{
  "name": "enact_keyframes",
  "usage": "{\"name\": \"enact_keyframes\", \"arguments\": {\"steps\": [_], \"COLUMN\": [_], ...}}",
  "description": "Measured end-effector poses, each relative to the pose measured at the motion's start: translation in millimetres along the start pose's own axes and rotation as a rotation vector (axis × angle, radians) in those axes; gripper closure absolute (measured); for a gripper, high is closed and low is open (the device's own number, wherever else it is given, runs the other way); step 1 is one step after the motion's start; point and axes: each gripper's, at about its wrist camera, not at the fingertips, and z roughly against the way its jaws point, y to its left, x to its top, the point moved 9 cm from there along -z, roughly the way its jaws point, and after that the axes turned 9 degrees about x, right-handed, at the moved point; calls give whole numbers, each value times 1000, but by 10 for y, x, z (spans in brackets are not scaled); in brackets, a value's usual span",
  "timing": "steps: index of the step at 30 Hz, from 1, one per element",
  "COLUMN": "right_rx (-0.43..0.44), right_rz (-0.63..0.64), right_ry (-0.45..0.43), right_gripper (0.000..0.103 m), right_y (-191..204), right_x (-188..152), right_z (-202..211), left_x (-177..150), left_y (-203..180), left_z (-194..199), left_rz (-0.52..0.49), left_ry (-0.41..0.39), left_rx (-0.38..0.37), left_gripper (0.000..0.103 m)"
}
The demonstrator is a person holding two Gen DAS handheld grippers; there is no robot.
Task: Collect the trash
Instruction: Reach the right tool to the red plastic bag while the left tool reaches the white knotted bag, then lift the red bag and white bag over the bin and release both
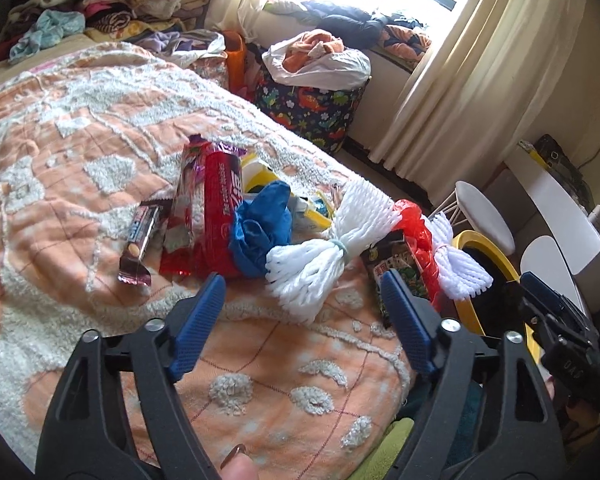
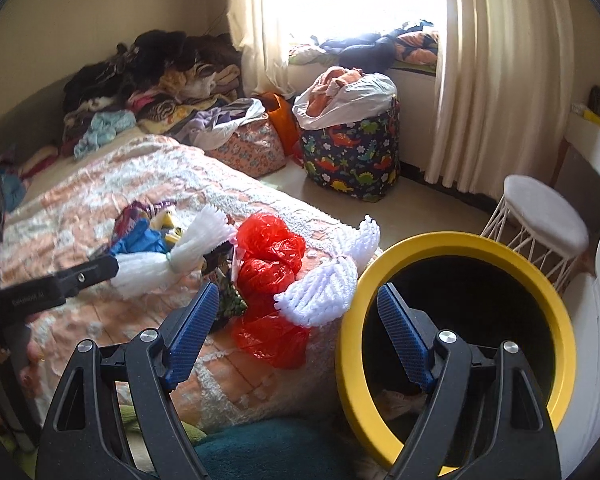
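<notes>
Trash: wrappers (image 1: 188, 216), blue bag (image 1: 260, 228), foam nets (image 1: 332, 236), red bag (image 2: 272, 272), heaped at the bed's (image 1: 80, 128) near corner beside the yellow bin (image 2: 452, 244), probably for short drops. Left gripper (image 1: 304, 292) and right gripper (image 2: 296, 300): both spread, empty, poised before the heap.

- Two white foam fruit nets: one (image 1: 340, 224) tied with a band, one (image 2: 332, 280) nearer the bin.
- One red plastic bag (image 2: 272, 260), crumpled on the bed.
- One blue crumpled bag (image 1: 260, 224).
- One red snack wrapper (image 1: 220, 208) and one small candy-bar wrapper (image 1: 140, 236).
- One yellow-rimmed trash bin (image 2: 452, 240).
- One white stool (image 2: 540, 216).
- One dinosaur-print basket (image 2: 352, 152).
- Two hand-held grippers: left (image 1: 302, 294), right (image 2: 296, 300).
</notes>
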Motion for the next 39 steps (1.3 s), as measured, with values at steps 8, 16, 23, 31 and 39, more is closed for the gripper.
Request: {"name": "enact_keyframes", "arguments": {"steps": [8, 16, 23, 31, 39], "right_rx": [45, 56, 109, 147, 138], "right_rz": [19, -14, -29, -64, -87], "right_ry": [50, 208, 278, 226, 102], "right_gripper": [41, 53, 69, 89, 92], "right_y": [107, 23, 38, 19, -77], "right_x": [97, -17, -114, -66, 145], "right_z": [-329, -877, -1068, -966, -679], "left_x": [-122, -135, -76, -23, 116], "left_y": [-23, -16, -50, -97, -230], "left_z": [-140, -203, -316, -363, -191], "left_rz": [33, 78, 93, 80, 40], "left_ry": [78, 99, 113, 112, 29], "left_rx": [-52, -95, -110, -119, -146], "left_gripper": [54, 56, 71, 92, 93]}}
